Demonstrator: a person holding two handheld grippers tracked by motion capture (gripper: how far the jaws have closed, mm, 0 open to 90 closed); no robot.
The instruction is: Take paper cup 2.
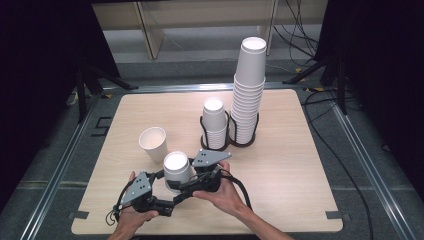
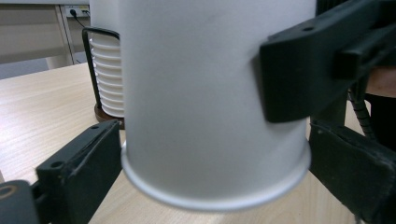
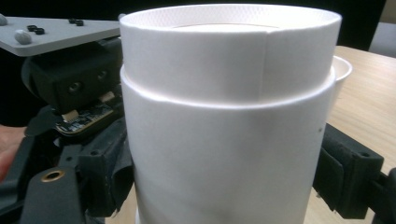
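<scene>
Upturned paper cup (image 1: pixel 177 169) between two tongs.
Left tongs (image 1: pixel 161 176) released (jaws just clear); right tongs (image 1: pixel 186 184) grasping cup — standing on surface (image 1: pixel 280 165).

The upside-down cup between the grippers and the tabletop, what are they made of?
Cup: apparently matte white paper, judging by its overlapping side seam and rolled rim. Tabletop: pale wood or wood-look laminate, with visible grain lines; which one can't be told.

The upside-down paper cup (image 1: pixel 177 169) is plain white, as are the ribbed cup stacks (image 1: pixel 248 90); the wire holder (image 1: pixel 230 131) looks black; the wooden table (image 1: pixel 280 150) is pale, grained beige.
</scene>
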